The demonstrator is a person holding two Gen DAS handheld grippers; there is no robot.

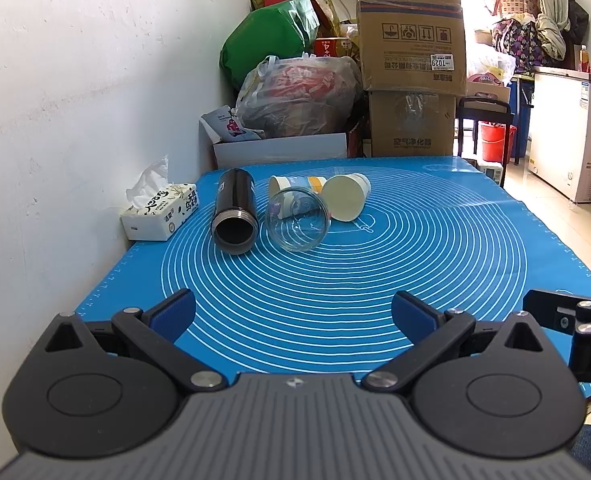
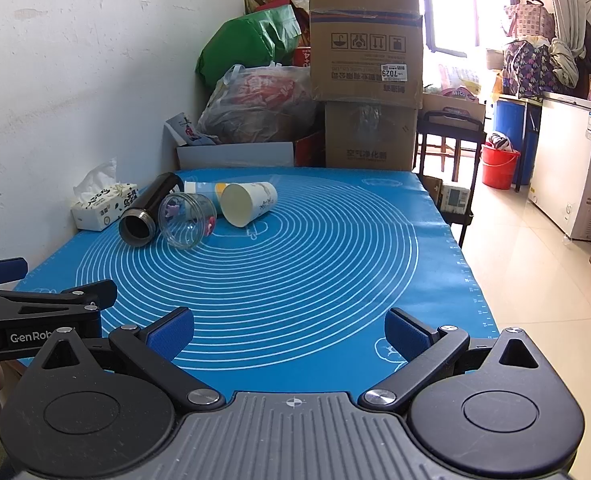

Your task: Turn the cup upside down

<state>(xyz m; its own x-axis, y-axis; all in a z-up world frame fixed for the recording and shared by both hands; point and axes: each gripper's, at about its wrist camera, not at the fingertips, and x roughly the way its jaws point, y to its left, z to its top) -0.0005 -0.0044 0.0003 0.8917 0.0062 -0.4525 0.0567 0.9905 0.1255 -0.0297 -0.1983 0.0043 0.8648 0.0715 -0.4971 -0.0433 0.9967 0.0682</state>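
Four vessels lying on their sides in a cluster at the far left of the blue silicone mat (image 1: pixel 435 264), mouths toward the near edge. Leftmost, a black thermos flask (image 1: pixel 234 212), lidless, threaded rim and dark bore showing. Just right of it, touching or nearly so, a clear plastic cup (image 1: pixel 298 219), open mouth facing near. Behind that, partly hidden, a paper cup with blue and yellow print (image 1: pixel 295 184). To the right, a cream paper cup (image 1: pixel 345 197), pale interior facing near and slightly left, close against the printed cup; contact impossible to confirm. Left of the flask, beside the white wall (image 1: pixel 55 100), a white tissue pack (image 1: pixel 161 214) with a tissue sticking up. Beyond the table's far edge, stacked cardboard boxes (image 1: pixel 411 40), a green bag (image 1: pixel 267 40) and a clear plastic bag (image 1: pixel 299 92) full of red things. Left gripper (image 1: pixel 293 314) low over the near edge of the mat, blue-padded fingers (image 1: pixel 173 314) spread wide, nothing between them, well apart from the cups. Right gripper (image 2: pixel 289 334) likewise at the near edge, to the right of the left one, fingers (image 2: pixel 405 336) wide apart and empty. From the right wrist view, same cluster at far left: flask (image 2: pixel 147 214), clear cup (image 2: pixel 187 220), cream cup (image 2: pixel 247 204), printed cup (image 2: pixel 203 190), tissue pack (image 2: pixel 103 206).
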